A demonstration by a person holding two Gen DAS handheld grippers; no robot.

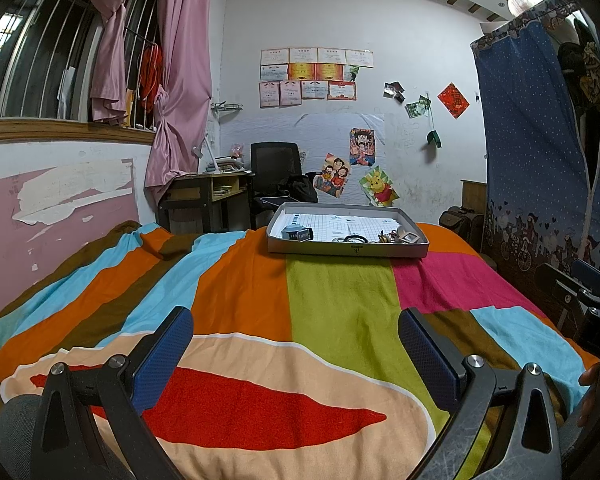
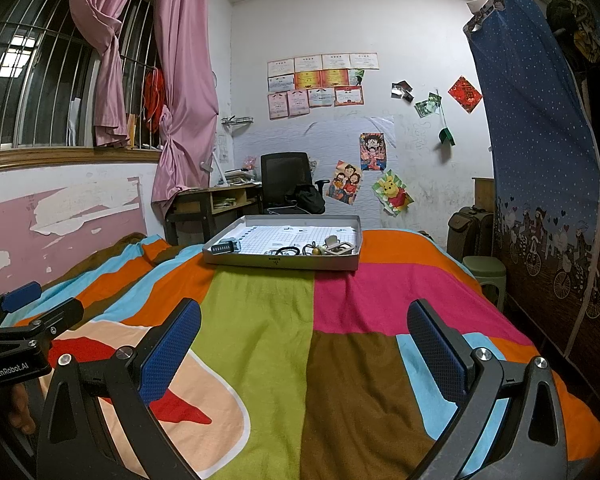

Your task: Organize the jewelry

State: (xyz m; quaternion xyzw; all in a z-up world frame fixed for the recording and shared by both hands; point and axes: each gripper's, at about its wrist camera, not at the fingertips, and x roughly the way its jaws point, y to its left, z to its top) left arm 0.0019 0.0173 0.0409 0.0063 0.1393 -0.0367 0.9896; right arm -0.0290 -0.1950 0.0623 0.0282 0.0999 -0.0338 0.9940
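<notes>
You held left gripper [image 1: 296,344] and right gripper [image 2: 304,336] wide open, empty, above the bedspread [image 1: 332,300]; jewelry tray [image 1: 348,249] sat well ahead.

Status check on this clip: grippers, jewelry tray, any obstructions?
Left gripper and right gripper open, empty. Jewelry tray far across the bedspread, untouched. Nothing in between.

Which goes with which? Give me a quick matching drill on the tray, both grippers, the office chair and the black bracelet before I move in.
1. shallow grey tray
2. left gripper and right gripper
3. black office chair
4. black bracelet

A. by the desk at the far wall
B. on the striped bedspread
C. inside the tray
D. open, holding nothing

Pairs: 1-B, 2-D, 3-A, 4-C
</notes>
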